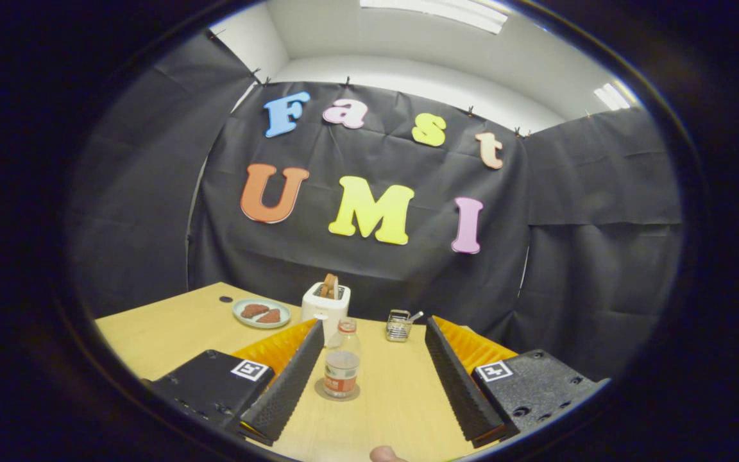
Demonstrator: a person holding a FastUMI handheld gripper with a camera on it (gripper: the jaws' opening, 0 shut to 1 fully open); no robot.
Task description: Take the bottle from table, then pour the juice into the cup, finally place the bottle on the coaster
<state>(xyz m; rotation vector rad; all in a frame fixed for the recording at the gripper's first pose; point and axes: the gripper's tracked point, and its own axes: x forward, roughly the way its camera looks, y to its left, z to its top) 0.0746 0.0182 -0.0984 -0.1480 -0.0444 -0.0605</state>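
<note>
A clear plastic bottle [342, 362] with an orange label stands upright on a round grey coaster [337, 391] on the wooden table [170, 330]. It sits between my fingers, closer to the left finger [286, 378] than to the right finger [462, 378]. My gripper [376, 327] is open wide, and neither finger touches the bottle. A small glass cup [399, 325] with a spoon-like handle in it stands beyond the fingertips, toward the right.
A white toaster [325, 304] with bread in its slot stands at the table's back edge behind the bottle. Left of it lies a pale green plate [261, 313] with brown pieces. A fingertip [385, 455] shows at the near edge.
</note>
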